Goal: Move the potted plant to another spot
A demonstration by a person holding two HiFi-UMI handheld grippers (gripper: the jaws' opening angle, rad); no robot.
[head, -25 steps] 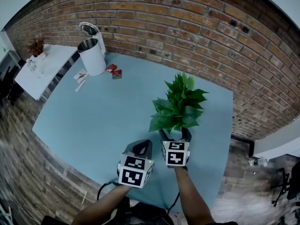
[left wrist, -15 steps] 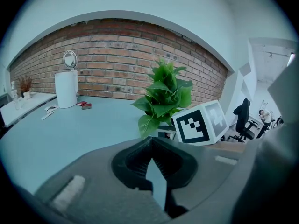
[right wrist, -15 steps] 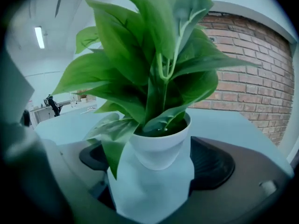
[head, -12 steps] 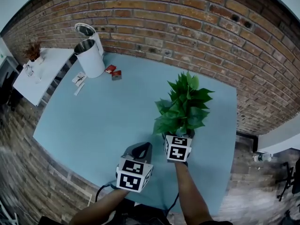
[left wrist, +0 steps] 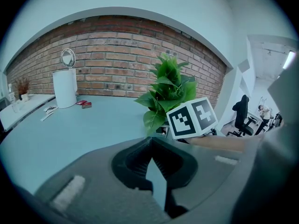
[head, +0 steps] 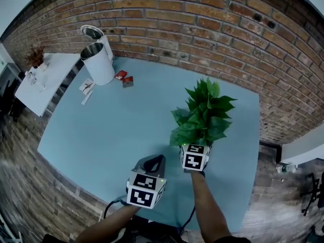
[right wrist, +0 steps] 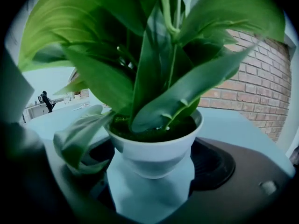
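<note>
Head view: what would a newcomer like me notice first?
The leafy green potted plant on the pale blue table, toward its right side, stands out against the red brick wall. The right gripper, whose jaws have just been opening, has the white pot between them without pressing it. A white kettle with raised lid stands at the far left corner.

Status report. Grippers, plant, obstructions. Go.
Left gripper shut, empty. Right gripper jaws just opened; pot stands between them, ungripped. Potted plant upright on table. Kettle at far corner, well clear.
</note>
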